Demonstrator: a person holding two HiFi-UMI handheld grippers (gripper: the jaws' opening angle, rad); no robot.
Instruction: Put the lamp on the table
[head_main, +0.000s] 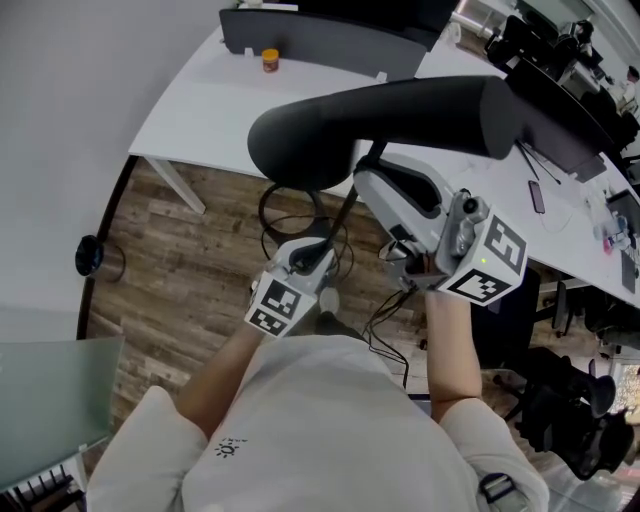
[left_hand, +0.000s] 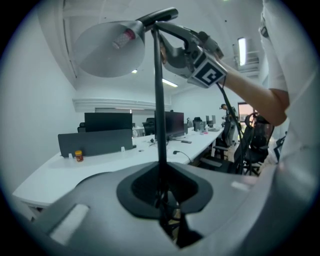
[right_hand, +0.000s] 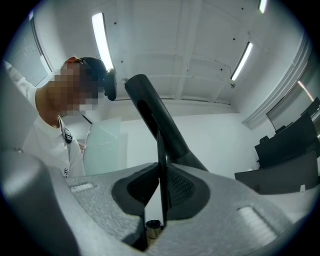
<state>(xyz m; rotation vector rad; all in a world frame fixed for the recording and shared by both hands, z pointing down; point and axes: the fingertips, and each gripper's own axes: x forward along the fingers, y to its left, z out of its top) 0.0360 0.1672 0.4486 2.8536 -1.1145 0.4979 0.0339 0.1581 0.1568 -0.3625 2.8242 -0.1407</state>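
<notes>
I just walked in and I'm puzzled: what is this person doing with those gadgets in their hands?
A person is holding a black lamp up with two tools. The left hand-held gripper is clamped low on the lamp's thin pole. The right hand-held gripper grips the same pole higher up, close to the shade. The lamp hangs over the wooden floor, in front of the long white desk, and is not yet standing on it.
</notes>
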